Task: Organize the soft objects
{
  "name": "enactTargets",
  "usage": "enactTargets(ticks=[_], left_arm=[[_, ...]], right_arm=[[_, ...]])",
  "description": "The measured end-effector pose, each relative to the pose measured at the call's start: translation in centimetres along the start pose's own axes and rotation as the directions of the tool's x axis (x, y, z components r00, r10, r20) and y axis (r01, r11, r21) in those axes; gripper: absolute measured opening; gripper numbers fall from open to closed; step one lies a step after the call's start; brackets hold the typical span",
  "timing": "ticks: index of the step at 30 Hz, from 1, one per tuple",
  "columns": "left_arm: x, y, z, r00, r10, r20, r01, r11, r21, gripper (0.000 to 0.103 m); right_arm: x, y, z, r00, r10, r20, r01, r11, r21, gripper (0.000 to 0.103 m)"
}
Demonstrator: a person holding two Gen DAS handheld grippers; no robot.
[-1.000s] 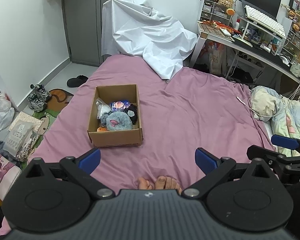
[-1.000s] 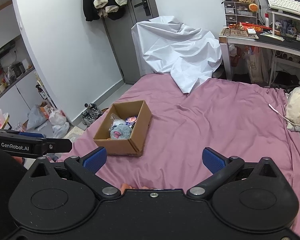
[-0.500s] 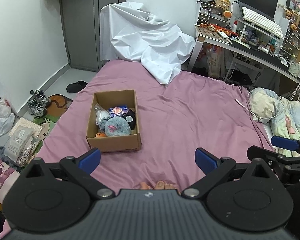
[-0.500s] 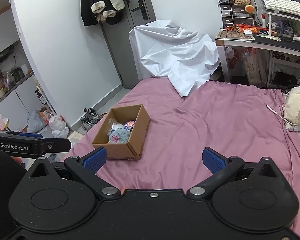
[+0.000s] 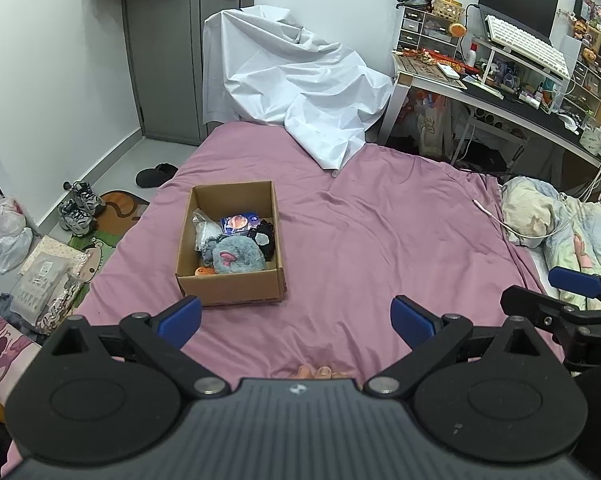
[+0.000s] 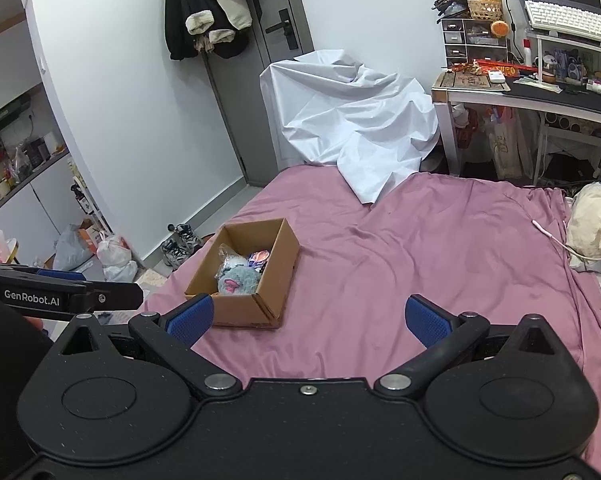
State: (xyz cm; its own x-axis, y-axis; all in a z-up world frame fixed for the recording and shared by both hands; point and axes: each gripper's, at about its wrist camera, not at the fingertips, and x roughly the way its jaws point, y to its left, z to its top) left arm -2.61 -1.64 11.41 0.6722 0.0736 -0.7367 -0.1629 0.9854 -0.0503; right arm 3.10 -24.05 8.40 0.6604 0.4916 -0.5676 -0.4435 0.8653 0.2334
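The open brown cardboard box (image 5: pixel 231 246) sits on the mauve-pink bedsheet (image 5: pixel 380 240) near the bed's left edge, roughly midway along it, and it already holds the soft things: a grey-blue plush toy with a pink ear (image 5: pixel 236 258) at the near end, a crinkled clear plastic bag (image 5: pixel 204 228) against the left wall, a small purple and orange packet (image 5: pixel 240 222) behind, a black fuzzy item (image 5: pixel 263 236) on the right and a bit of orange (image 5: pixel 204 271) in the near left corner. The left tool (image 5: pixel 296 316) hangs above the near part of the bed with its blue pads spread wide and nothing between them; the right tool (image 6: pixel 308 318) is equally wide and empty, just beside the left one. No loose soft item shows on the sheet, so the sorting looks close to done. The risks are modest: the box stands close to the bed's left edge, so a nudge from a tool reaching in could slide it toward the floor; the plush sits high at the near wall and could tip out; and the soft mattress gives the box an unsteady footing.
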Motion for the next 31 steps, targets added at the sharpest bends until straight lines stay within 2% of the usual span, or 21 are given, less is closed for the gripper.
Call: enactTargets(ticks=[31], left_arm=[[0.24, -0.32, -0.15, 1.000, -0.021, -0.021, 0.021, 1.000, 0.002, 0.100]], right_arm=[[0.25, 0.20, -0.11, 1.000, 0.019, -0.019, -0.019, 1.000, 0.009, 0.103]])
